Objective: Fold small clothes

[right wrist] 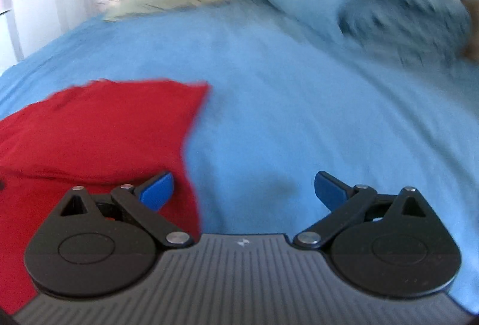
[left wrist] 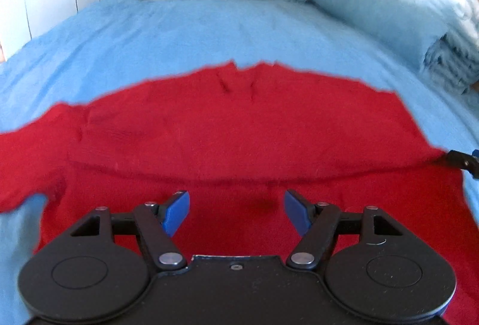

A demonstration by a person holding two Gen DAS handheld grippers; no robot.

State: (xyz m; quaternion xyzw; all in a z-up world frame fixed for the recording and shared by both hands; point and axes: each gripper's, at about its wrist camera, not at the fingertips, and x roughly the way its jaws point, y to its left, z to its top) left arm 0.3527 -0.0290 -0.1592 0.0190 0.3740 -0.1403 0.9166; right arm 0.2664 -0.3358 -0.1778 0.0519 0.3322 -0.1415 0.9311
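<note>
The soft red knitted garment (left wrist: 239,130) lay spread flat on the bright blue bedspread (left wrist: 209,34), one layer folded across its middle. The left gripper (left wrist: 236,206) hung over its near part, blue pads wide apart and holding nothing. The right gripper (right wrist: 244,188) (its view blurred) gaped empty at the garment's right edge, with folded blue blankets (left wrist: 389,16) beyond.

**Daylight on the bed, one view smeared by motion**

Soft daylight fills both views, brightest at upper left, where the right wrist view burns out to white glare. The left wrist view is fairly sharp at centre; a small dark shadow lies on the red garment (left wrist: 239,139) between the tool's pads. The right wrist view is motion-blurred, worst over the folded blankets (right wrist: 401,13) at upper right. Fisheye bending curves the bed (left wrist: 209,34) toward dark corners.
</note>
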